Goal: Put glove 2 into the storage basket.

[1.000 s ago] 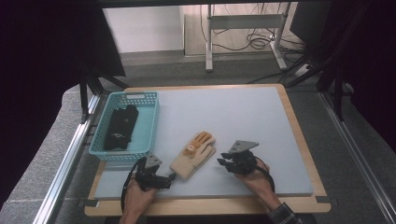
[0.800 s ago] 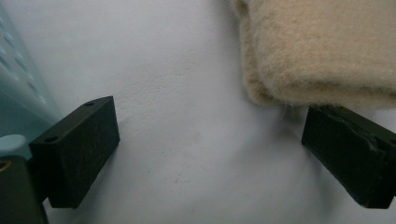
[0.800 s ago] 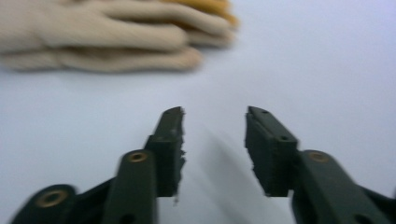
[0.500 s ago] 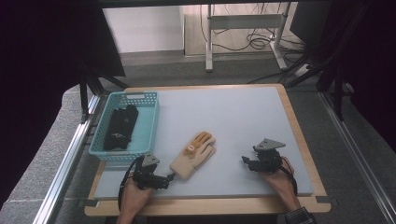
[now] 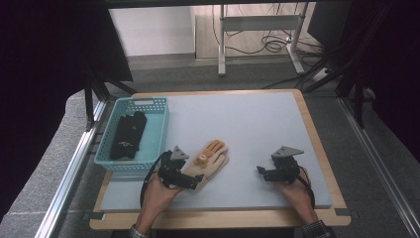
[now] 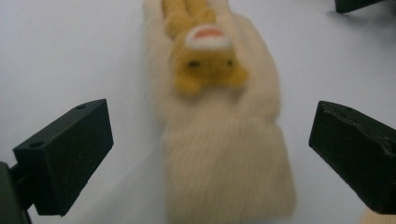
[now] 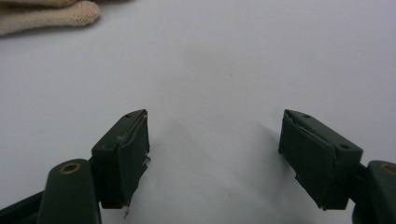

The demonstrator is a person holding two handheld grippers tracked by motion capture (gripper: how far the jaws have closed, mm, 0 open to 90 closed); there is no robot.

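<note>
Glove: a cream knitted glove (image 5: 210,161) with yellow-orange fingers lay flat on the pale tabletop (image 5: 247,124), near its front edge and left of centre, fingers pointing away from the person and slightly right.
Glove, close up: in the left gripper view the glove (image 6: 224,154) had its ribbed cuff nearest the camera and a small yellow patch with a white and red mark farther up; the picture was blurred.
Left tool: the left tool (image 5: 184,179) sat at the cuff end of the glove, its jaws spread wide to either side of the cuff, gripping nothing; whether a jaw touched the fabric could not be told.
Right tool: the right tool (image 5: 263,173) rested low over bare tabletop, well apart from the glove to its right, jaws wide open and empty.
Right gripper view: a cream fingertip of the glove (image 7: 70,14) lay at the upper left corner.
Basket: a light blue basket (image 5: 148,104) stood at the left side of the tabletop, holding dark items (image 5: 126,134).
</note>
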